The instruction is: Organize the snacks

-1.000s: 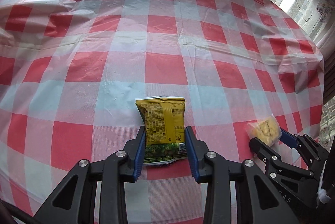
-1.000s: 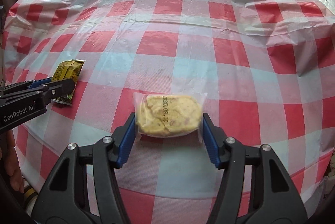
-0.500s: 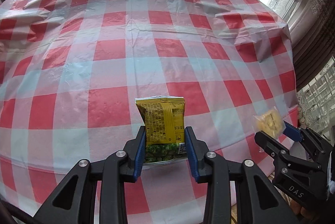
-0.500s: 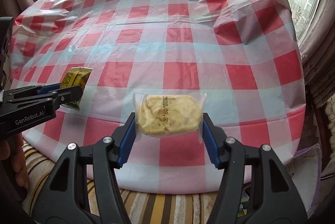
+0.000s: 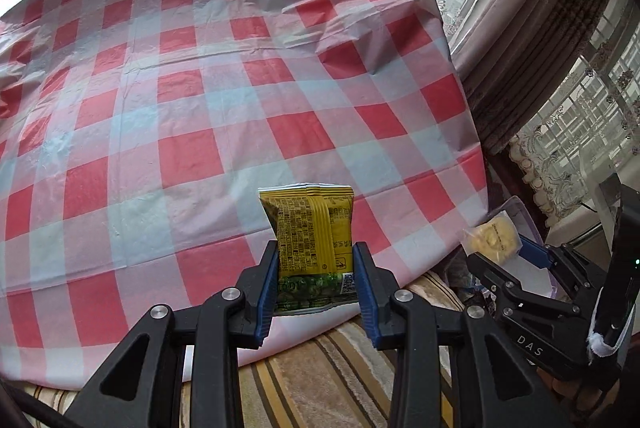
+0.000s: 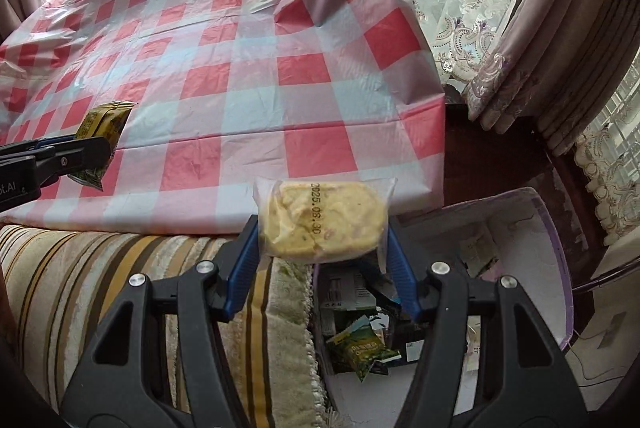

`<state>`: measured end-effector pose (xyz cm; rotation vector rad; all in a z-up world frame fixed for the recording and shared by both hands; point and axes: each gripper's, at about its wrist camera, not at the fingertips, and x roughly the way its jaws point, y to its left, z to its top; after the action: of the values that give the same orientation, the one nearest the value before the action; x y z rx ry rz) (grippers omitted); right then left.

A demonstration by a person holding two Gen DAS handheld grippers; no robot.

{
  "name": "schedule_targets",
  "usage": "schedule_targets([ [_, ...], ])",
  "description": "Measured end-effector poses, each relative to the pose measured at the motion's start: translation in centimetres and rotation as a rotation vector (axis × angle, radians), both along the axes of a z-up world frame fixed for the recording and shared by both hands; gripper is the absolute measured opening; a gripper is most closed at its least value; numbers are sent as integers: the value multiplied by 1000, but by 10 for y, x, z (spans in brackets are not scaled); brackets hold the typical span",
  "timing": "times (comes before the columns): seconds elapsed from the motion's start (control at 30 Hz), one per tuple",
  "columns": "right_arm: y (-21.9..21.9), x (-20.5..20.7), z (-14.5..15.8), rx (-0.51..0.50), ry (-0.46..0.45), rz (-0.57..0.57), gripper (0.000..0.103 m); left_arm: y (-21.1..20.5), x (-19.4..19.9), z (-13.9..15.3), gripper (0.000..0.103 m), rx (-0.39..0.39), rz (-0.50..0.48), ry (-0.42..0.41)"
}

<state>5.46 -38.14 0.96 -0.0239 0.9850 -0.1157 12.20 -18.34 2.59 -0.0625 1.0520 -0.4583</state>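
Observation:
My left gripper [image 5: 316, 260] is shut on a yellow and green snack packet [image 5: 310, 228], held upright over the near edge of the checked table [image 5: 200, 108]. My right gripper [image 6: 320, 232] is shut on a clear-wrapped yellow pastry [image 6: 320, 218] with a printed date, hanging over the rim of a white and lilac box [image 6: 556, 252] on the floor. The box holds several snack packets [image 6: 360, 348]. The right gripper [image 5: 494, 254] with the pastry [image 5: 490, 236] shows at the right of the left wrist view. The left gripper [image 6: 96, 148] with its packet [image 6: 102, 124] shows at the left of the right wrist view.
A striped cushioned seat [image 6: 120, 268] runs along the table's near edge, left of the box. Heavy curtains [image 6: 560, 48] and lace hang at the right by the window. A dark wooden piece [image 6: 488, 156] stands between table and box.
Both grippers have drawn back and to the right from over the table, still gripping their snacks. The seat and the box on the floor have come into view.

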Motion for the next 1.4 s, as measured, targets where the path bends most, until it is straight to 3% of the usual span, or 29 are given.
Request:
schedule_targets([
  [0.47,-79,-62,-4,4,5,-204,63,-99,-53,-5,37,-42,-227,87],
  [0.87,-118,-85,-9,18,5,-320,65,-154,-75,-24,39,-25,-319,166],
  [1.03,-123,-89,-9,8,12,-353,73,-157,-76,-29,59,-32,-326,205],
  [1.27,-118,-103,-1,28,25,-395,78,-129,-87,-20,60,-89,-255,198],
  [1.4,-114,-114,7,28,22,-416,80,-119,-97,-14,70,-127,-235,188],
])
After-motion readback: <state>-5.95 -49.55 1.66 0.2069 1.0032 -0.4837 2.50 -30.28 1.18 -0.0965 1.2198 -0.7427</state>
